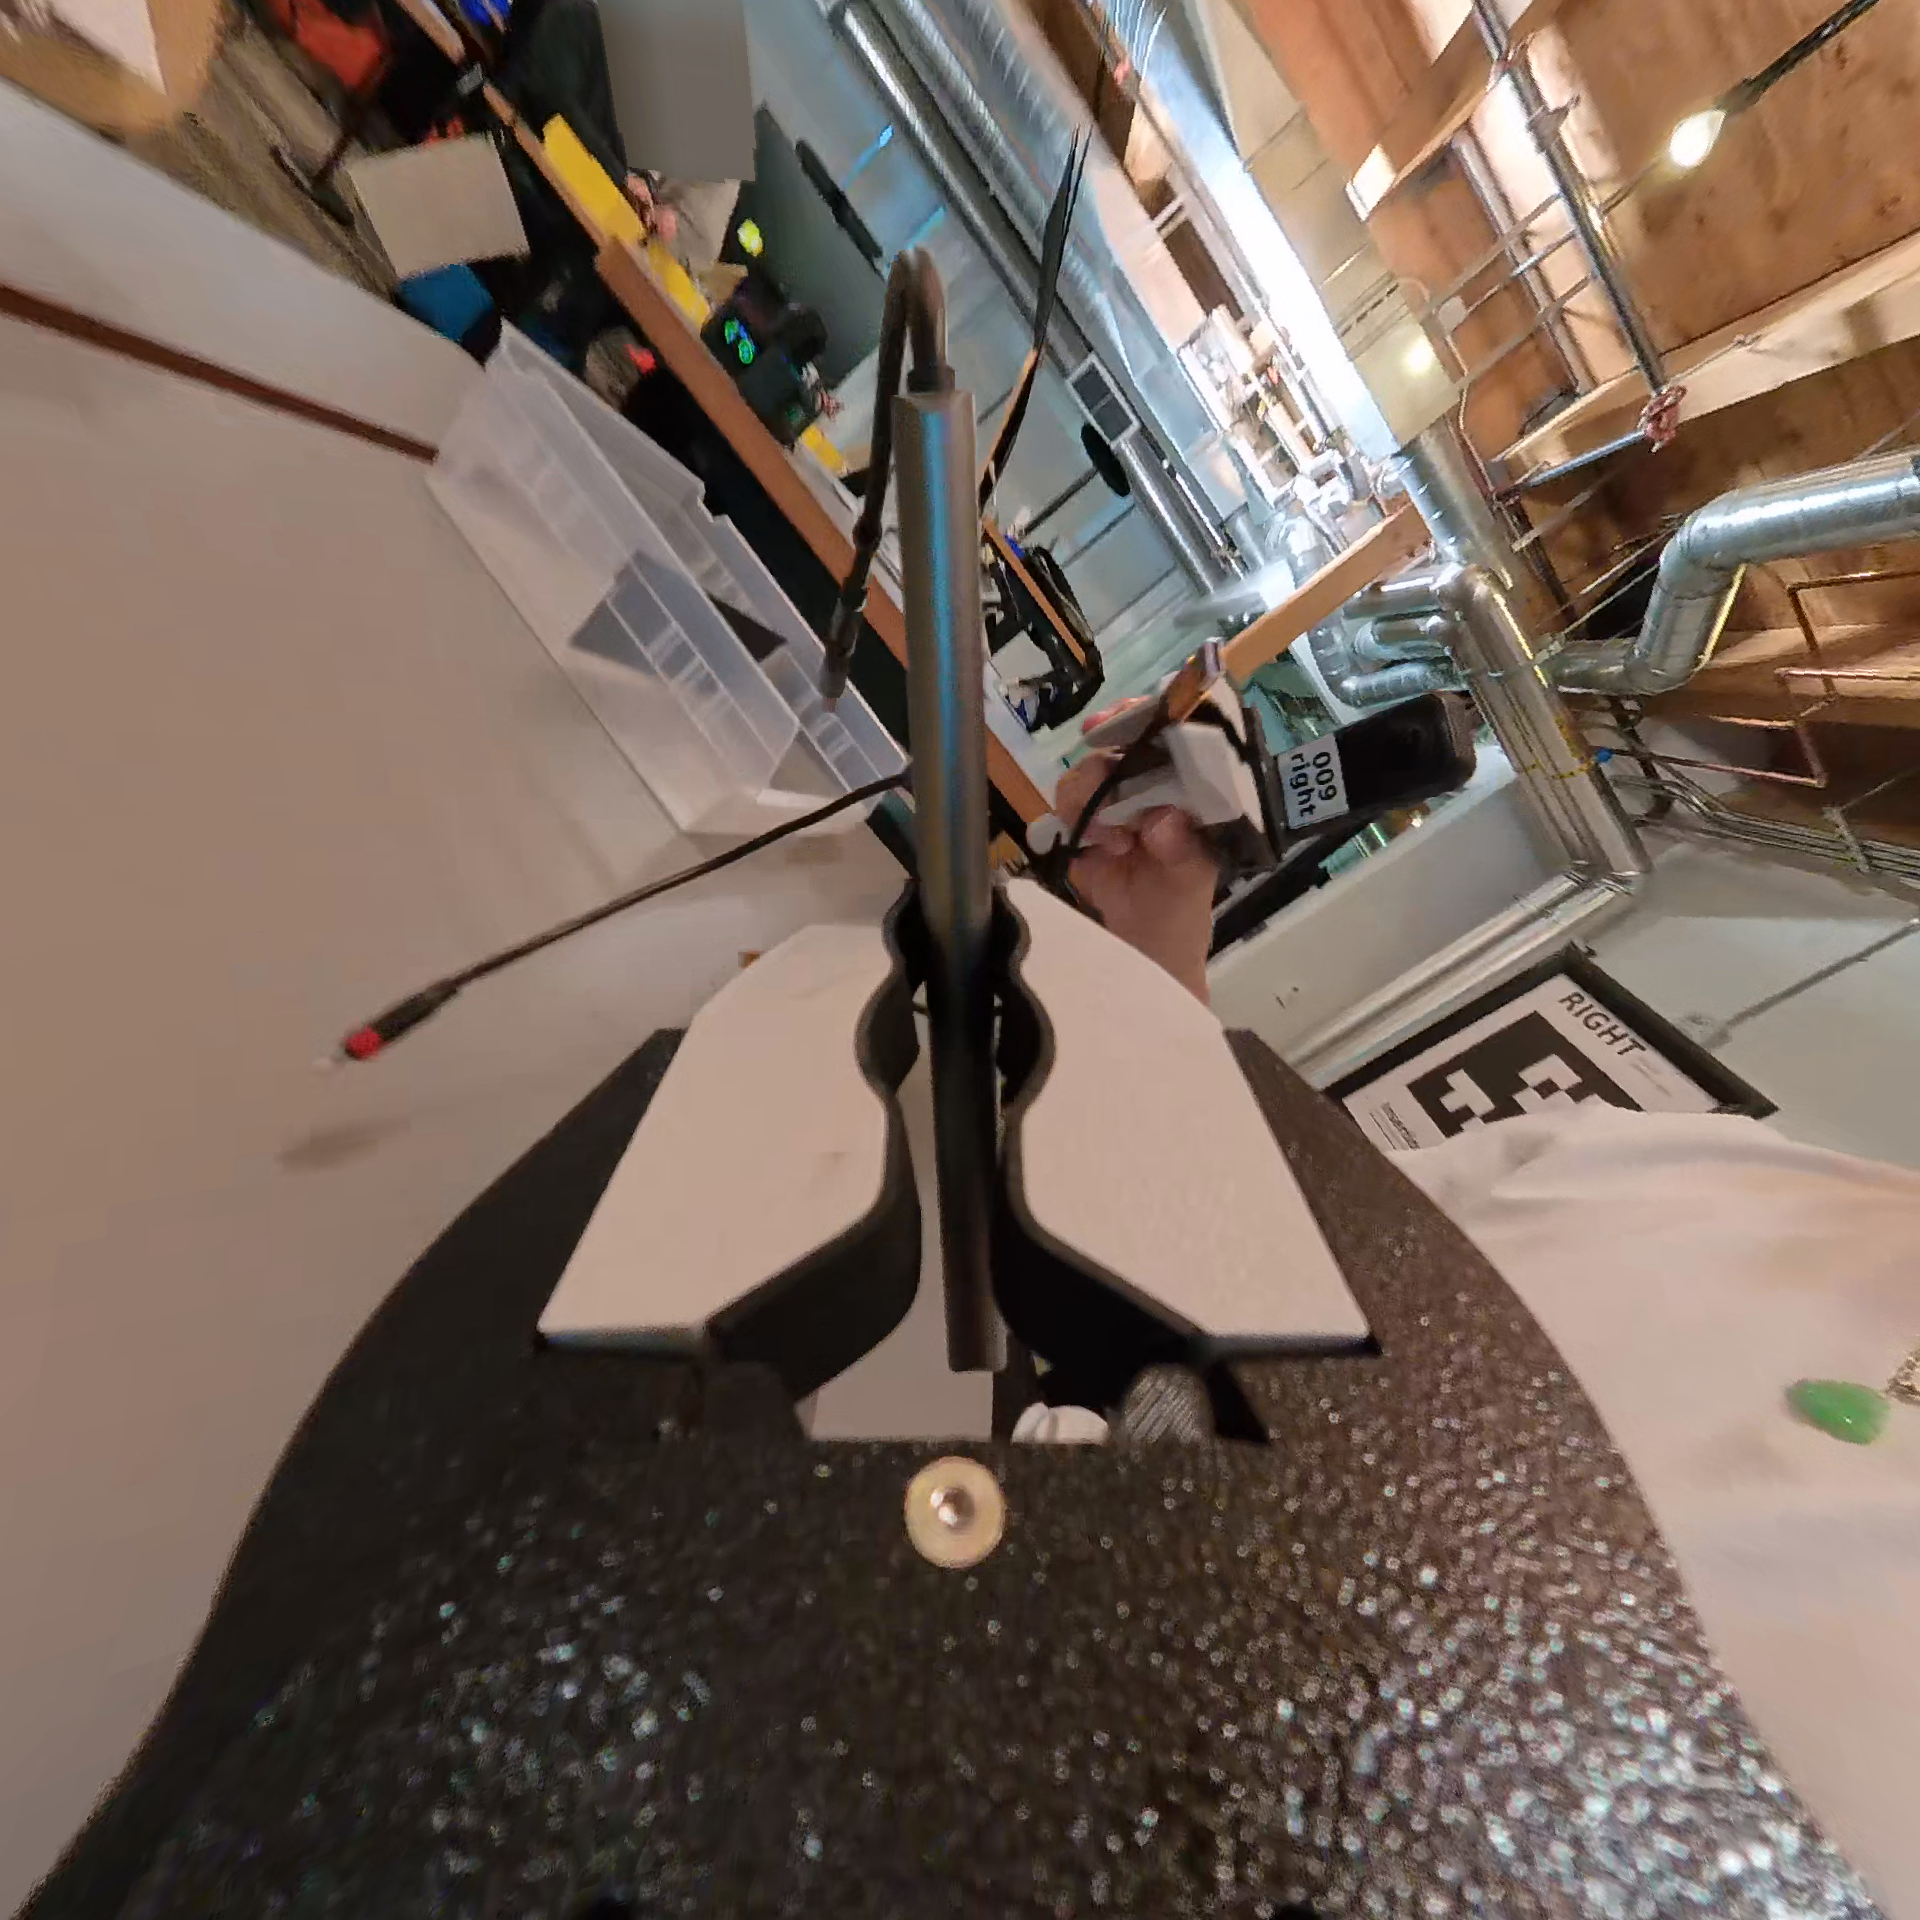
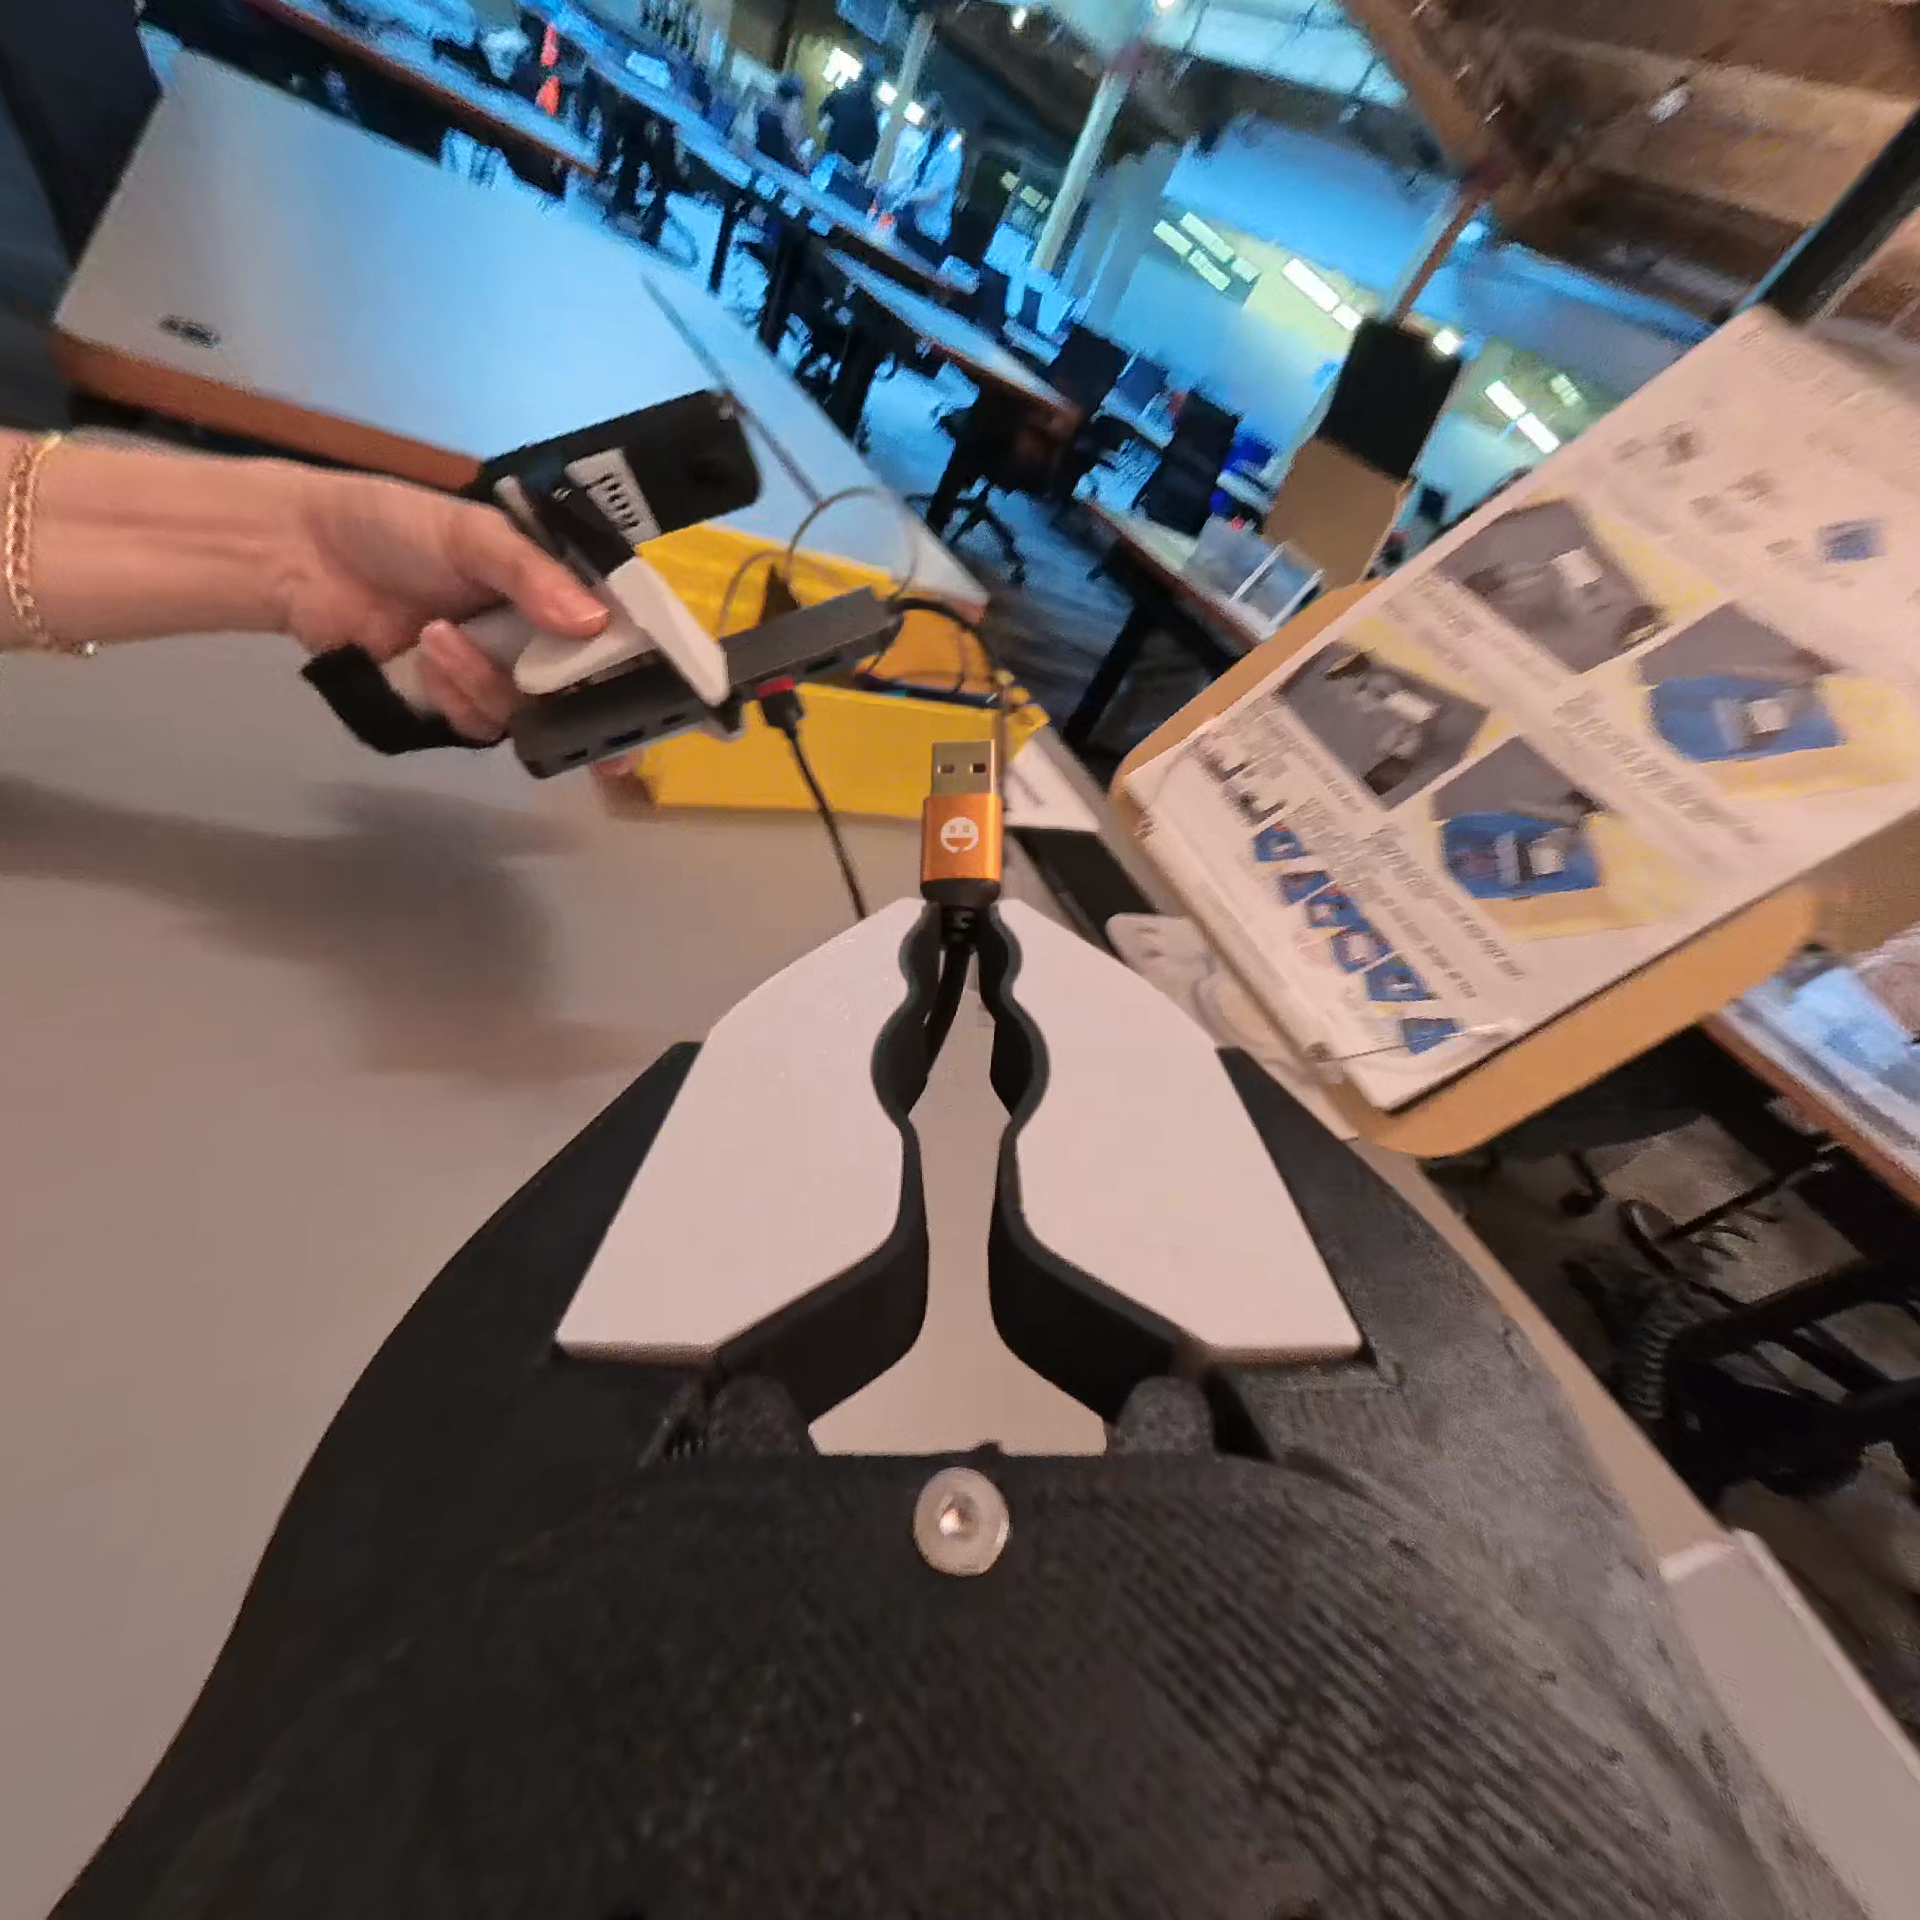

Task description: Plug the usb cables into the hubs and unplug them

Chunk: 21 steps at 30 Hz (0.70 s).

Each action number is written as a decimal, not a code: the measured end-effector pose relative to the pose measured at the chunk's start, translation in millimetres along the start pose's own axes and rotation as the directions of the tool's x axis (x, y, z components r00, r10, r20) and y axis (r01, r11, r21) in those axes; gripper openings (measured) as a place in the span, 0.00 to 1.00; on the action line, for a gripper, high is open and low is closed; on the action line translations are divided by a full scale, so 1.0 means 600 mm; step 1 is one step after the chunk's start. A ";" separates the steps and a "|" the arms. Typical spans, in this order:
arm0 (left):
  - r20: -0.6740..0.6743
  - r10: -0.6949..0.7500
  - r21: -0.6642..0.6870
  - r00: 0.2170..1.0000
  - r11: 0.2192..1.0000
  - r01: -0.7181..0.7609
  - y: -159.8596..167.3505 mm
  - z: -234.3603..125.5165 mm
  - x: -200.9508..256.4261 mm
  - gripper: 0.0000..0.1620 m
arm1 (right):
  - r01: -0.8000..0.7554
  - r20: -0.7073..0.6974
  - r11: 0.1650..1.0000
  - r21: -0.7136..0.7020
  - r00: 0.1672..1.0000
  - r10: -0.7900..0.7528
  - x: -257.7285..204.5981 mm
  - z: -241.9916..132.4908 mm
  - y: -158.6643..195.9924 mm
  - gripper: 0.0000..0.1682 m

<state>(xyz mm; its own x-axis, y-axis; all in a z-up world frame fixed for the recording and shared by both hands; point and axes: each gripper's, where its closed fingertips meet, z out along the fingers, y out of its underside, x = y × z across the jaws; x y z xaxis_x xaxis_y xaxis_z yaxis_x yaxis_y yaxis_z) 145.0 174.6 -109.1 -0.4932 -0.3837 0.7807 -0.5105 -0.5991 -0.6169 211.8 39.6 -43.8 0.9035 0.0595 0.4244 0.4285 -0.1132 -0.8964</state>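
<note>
USB plug [image 2: 961, 821] with an orange metal sleeve and a bare silver tip stands upright just past the tips of the right gripper [image 2: 958, 940], whose white fingers [image 2: 790, 1122] are pressed together on the black cable right below the sleeve; the tip points away from the camera, free in the air. Up and to the left of it, apart from the plug, the hub [image 2: 717, 665] is a long, flat, dark grey bar with a row of small ports along its near edge, held level above the table [image 2: 260, 1039] by the left gripper [image 2: 686, 649], a hand [image 2: 436, 582] wrapped round its handle. In the left wrist view the same hub [image 1: 940, 831] runs edge-on straight away from the camera, clamped between the closed fingers of the left gripper [image 1: 951, 935], with its own short lead looping off the far end. A thin black cable with a red-marked plug [image 1: 400, 1029] hangs from the hub toward the table on the left. Behind the hub sits a yellow bin [image 2: 831, 743] at the table's far edge. A clipboard with printed sheets [image 2: 1507, 748] leans in close on the right, while the tabletop to the left lies bare. A clear plastic organiser box [image 1: 644, 613] rests farther off.
</note>
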 end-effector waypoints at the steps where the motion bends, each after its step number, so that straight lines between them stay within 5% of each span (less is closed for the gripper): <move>1: 0.007 0.017 0.020 1.000 1.000 -0.018 -0.010 -0.009 0.005 0.06 | -0.001 -0.013 1.000 0.021 1.000 0.001 0.018 -0.018 -0.019 0.04; 6: 0.076 0.102 0.072 0.992 0.992 -0.108 -0.046 -0.041 0.018 0.06 | 0.029 -0.137 0.993 0.111 0.990 -0.013 0.133 -0.113 -0.112 0.04; 9: 0.063 0.116 0.063 0.991 0.991 -0.119 -0.039 -0.040 0.026 0.06 | 0.051 -0.296 0.996 0.073 0.955 -0.028 0.229 -0.160 -0.116 0.05; 14: 0.022 0.097 0.047 0.995 0.994 -0.098 -0.018 -0.028 0.028 0.06 | 0.022 -0.474 0.998 -0.057 0.879 -0.046 0.333 -0.198 0.006 0.05; 21: 0.005 0.091 0.002 0.996 0.996 -0.091 0.001 -0.019 0.028 0.06 | -0.136 -0.440 0.970 -0.204 0.898 0.033 0.287 -0.157 0.248 0.05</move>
<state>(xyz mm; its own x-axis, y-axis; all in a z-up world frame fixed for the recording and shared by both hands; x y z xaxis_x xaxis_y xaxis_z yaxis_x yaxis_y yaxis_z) 128.6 175.7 -97.1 -0.5340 -0.4401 0.7219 -0.4623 -0.5630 -0.6851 431.8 -60.2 -92.0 0.8275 -0.3864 0.4074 0.2940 -0.3198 -0.9007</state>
